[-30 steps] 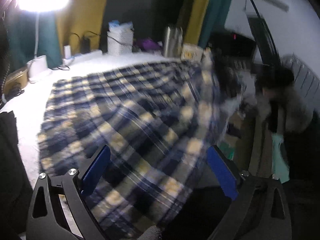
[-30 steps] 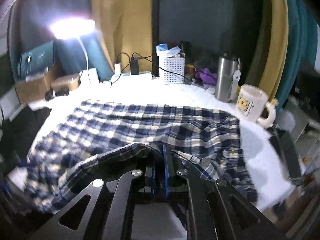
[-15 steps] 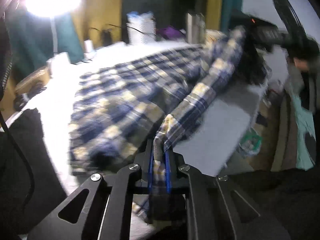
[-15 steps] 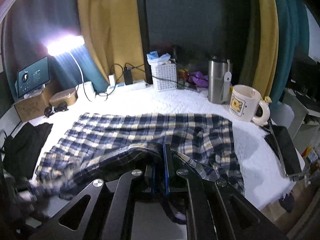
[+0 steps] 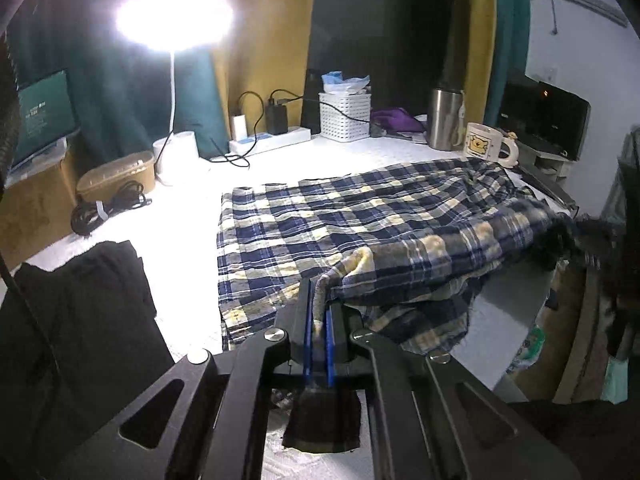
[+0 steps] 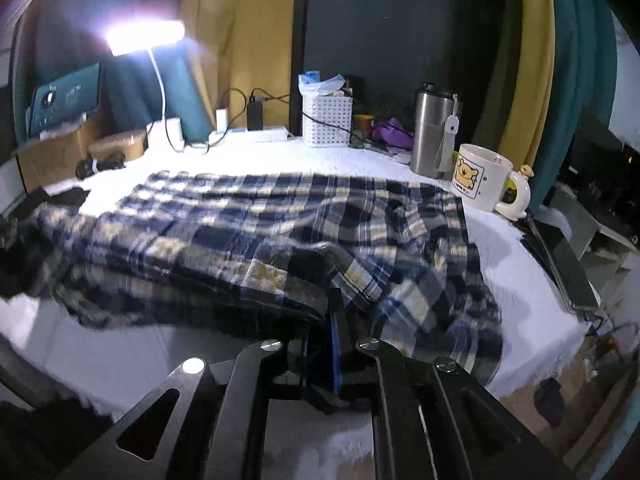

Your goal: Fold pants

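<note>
Blue, white and yellow plaid pants [image 5: 360, 216] lie spread on the white-covered table [image 5: 180, 232]. My left gripper [image 5: 318, 308] is shut on their near edge and holds that edge lifted, so a fold of cloth runs off to the right. In the right wrist view the pants [image 6: 280, 216] are doubled over, with the folded edge draped across my right gripper [image 6: 322, 316]. Its jaws are opening, and a slim gap shows beside the blue pad [image 6: 334, 348]. The cloth edge still lies between them, hiding the fingertips.
Along the back stand a bear mug [image 6: 478, 178], a steel tumbler [image 6: 432, 132], a white basket [image 6: 327, 120], a power strip with cables [image 5: 272, 140] and a bright lamp [image 5: 174, 20]. A black garment [image 5: 80, 300] lies at the near left. The table ends at the right.
My left gripper went from wide open to shut on the pants edge and drew it up and across. The right gripper sank toward the table and its jaws parted slightly.
</note>
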`<action>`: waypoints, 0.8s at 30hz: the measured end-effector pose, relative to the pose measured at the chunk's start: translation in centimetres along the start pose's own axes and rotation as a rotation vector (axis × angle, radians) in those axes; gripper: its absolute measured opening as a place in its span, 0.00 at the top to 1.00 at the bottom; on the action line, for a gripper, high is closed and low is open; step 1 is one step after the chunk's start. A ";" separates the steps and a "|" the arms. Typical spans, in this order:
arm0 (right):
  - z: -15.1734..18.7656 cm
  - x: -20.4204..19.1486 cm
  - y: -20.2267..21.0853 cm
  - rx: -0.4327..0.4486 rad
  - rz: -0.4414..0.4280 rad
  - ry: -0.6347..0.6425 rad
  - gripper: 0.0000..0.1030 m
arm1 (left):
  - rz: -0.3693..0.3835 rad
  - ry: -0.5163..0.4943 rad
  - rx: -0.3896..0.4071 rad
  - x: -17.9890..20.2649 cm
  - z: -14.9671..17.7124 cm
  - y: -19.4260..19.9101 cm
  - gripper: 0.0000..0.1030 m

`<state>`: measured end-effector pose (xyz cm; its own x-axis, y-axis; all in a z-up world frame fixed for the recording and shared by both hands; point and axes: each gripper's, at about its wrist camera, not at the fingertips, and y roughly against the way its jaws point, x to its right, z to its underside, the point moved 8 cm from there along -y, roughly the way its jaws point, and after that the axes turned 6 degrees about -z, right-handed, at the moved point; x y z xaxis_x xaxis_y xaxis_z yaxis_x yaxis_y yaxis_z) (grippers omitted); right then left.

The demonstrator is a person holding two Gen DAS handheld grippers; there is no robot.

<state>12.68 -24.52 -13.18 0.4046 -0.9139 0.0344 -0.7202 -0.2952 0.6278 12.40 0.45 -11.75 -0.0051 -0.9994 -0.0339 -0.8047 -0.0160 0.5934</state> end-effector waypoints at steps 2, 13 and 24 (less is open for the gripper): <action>1.0 -0.2 0.1 -0.009 0.003 0.009 0.31 | -0.001 0.008 -0.006 -0.2 0.0 -0.2 0.96; 2.4 -0.1 0.3 0.033 0.160 0.177 0.00 | 0.011 -0.007 0.015 -0.1 -1.8 0.3 0.96; 2.6 4.0 -1.1 -0.005 0.300 0.233 0.53 | 0.023 -0.023 -0.020 0.0 0.3 -0.7 0.96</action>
<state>13.63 -28.53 -15.74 0.2941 -0.8712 0.3932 -0.8235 -0.0221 0.5669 12.82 0.44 -12.39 -0.0374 -0.9986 -0.0380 -0.7921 0.0065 0.6104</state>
